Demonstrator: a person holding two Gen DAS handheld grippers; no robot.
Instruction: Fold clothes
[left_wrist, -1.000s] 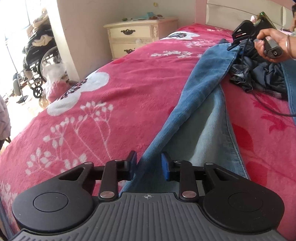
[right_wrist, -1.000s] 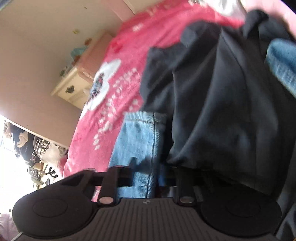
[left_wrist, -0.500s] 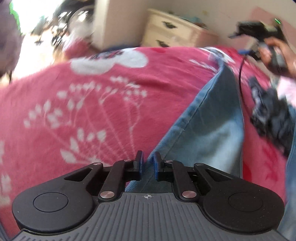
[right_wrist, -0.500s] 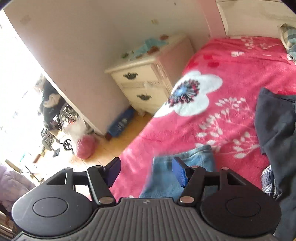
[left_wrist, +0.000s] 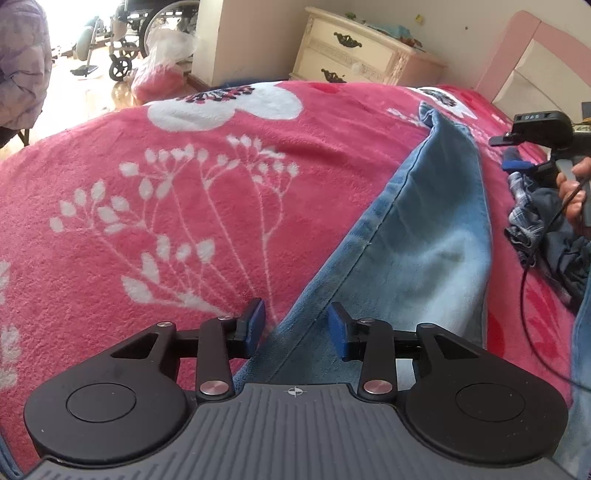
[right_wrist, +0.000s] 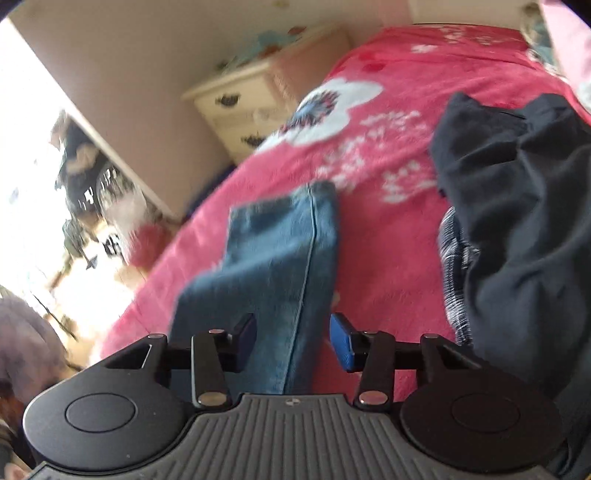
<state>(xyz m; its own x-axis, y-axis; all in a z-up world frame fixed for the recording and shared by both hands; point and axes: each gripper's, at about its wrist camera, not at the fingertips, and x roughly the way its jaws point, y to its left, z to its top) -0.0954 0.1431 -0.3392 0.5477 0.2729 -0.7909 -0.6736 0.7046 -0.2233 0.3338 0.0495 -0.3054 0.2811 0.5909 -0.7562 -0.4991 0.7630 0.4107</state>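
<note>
My left gripper (left_wrist: 294, 328) jaws are opening and my right gripper (right_wrist: 293, 339) jaws closing, both ungripped astride the faded blue denim jeans leg (left_wrist: 417, 236), floppy yet heavy, best pinched at its thick seamed edge.

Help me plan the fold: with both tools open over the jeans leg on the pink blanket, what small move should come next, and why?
Probably close the right tool, whose jaws are already closing, on the jeans leg near its hem. The denim lies flat between its fingers, ungripped. The left tool, jaws opening, sits over the denim's edge, also ungripped. The dark clothes pile lies clear to the side.
</note>
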